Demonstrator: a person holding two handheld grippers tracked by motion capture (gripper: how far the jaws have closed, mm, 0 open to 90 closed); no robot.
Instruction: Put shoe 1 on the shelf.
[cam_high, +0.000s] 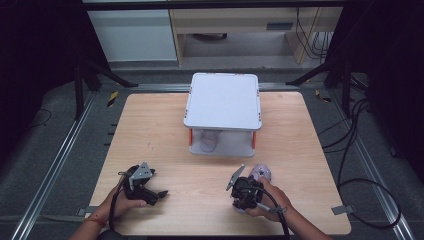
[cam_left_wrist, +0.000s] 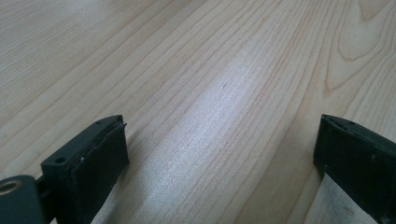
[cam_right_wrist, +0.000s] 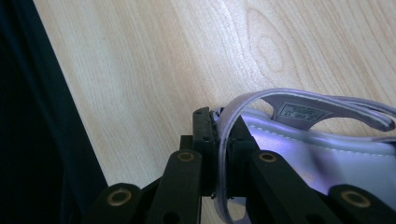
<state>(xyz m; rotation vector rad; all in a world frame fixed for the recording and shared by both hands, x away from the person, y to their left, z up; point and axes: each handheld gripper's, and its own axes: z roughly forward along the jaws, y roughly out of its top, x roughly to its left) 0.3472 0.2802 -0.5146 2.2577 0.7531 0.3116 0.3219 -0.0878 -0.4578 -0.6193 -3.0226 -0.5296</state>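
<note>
Right hand-held gripper (cam_right_wrist: 223, 140) clamps the strap of a lilac shoe (cam_right_wrist: 322, 140) near the table's (cam_high: 165, 135) front edge; beyond stands a white two-tier rack (cam_high: 223, 100) sheltering another shoe (cam_high: 209, 139). Left hand-held gripper (cam_left_wrist: 219, 154) hovers, jaws apart.

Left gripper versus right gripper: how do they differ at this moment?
The left gripper is open with nothing between its fingers, over bare table; the right gripper is shut on a lilac shoe. In the high view, the left points rightward, the right toward the white rack. Both are hand-held, low over the table.
</note>
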